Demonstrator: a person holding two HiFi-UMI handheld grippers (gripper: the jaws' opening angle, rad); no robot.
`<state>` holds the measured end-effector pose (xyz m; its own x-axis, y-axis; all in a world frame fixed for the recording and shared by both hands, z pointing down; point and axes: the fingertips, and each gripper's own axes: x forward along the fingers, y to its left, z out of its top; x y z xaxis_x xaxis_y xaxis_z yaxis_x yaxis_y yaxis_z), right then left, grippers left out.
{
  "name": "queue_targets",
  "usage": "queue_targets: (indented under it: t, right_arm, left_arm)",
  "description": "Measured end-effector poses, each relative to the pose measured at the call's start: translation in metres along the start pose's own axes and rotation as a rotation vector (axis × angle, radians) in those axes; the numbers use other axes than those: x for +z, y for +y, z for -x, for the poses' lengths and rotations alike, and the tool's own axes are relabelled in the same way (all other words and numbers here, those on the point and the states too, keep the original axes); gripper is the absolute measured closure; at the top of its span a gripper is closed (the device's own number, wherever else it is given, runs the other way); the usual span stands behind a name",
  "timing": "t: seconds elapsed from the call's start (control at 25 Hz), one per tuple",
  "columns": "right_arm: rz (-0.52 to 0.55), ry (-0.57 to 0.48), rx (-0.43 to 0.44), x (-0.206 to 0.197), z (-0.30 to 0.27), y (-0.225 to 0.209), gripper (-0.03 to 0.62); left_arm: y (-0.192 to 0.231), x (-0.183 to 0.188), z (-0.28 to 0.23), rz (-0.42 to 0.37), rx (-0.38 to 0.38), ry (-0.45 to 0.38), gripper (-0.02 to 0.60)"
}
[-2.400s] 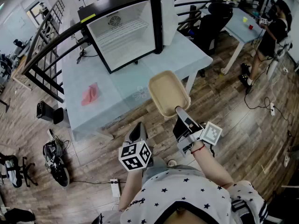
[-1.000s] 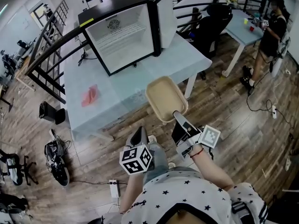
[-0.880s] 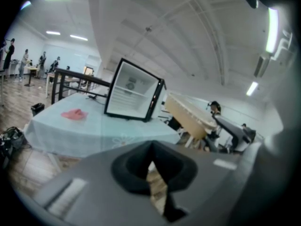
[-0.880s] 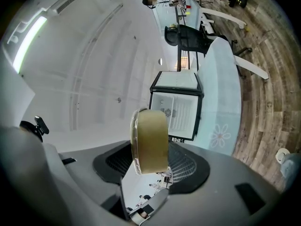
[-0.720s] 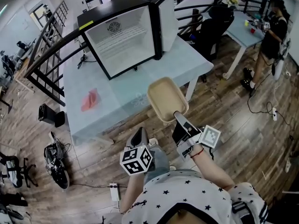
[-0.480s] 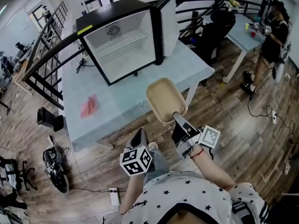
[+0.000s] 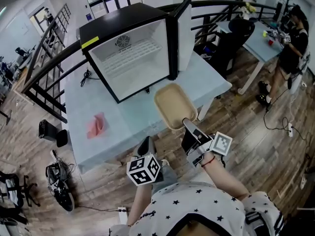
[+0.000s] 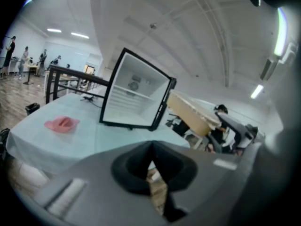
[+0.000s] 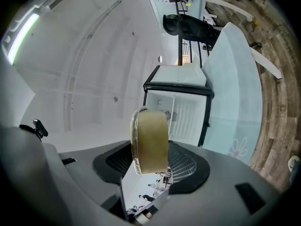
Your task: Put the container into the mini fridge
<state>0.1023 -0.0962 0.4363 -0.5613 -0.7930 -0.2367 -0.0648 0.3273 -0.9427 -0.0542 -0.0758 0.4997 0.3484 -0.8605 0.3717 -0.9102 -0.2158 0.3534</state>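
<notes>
Pale blue table (image 7: 123, 127). Crumpled pink cloth (image 7: 95, 126) at left. Open black mini fridge (image 7: 147, 21), white interior empty. Below, left gripper (image 7: 145, 144) clenched on nothing. Shallow tan plastic container (image 7: 174, 106), empty, aloft short of fridge, rim pinched by right gripper (image 7: 189, 125). Best kept level, fed straight onto the shelf (image 7: 130, 53).

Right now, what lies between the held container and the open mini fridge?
Nothing stands there. In the head view only bare light-blue table shows between the container, shut in the right gripper, and the mini fridge.
</notes>
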Motion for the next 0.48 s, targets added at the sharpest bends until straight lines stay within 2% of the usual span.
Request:
queue_targets:
  t: [0.48]
  right_arm:
    - [-0.017,-0.015,-0.002,0.022,-0.078,-0.021,0.361]
  left_arm:
    - [0.039,0.048,-0.057,-0.004,-0.011,-0.006,0.575]
